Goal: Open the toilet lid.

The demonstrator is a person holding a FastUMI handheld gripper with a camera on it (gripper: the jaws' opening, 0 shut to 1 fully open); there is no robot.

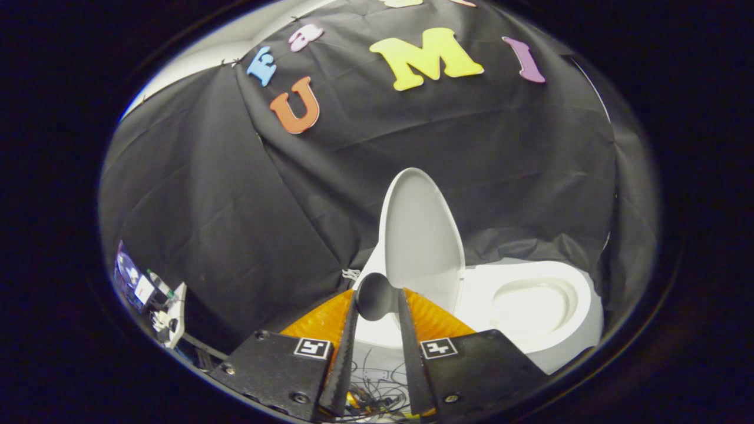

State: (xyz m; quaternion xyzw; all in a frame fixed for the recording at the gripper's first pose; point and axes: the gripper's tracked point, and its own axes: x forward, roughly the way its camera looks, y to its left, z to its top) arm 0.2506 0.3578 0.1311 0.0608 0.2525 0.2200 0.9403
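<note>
The toilet lid (pixel 419 235) stands raised, just beyond the fingertips and a little to their right, its long axis running up and away from the hinge and its pale inner face turned toward the open bowl (pixel 533 306) on the right. The gripper (pixel 377 297) points at the lid's lower edge near the hinge; its fingers are drawn close together with only a narrow gap showing between them, and they hold nothing. Judging by how it stands, the lid looks fully open, so the task seems all but done and only a retreat remains. No brand or readable writing shows on the toilet (pixel 565 330); the fingers carry only square black-and-white markers (pixel 312 348)
</note>
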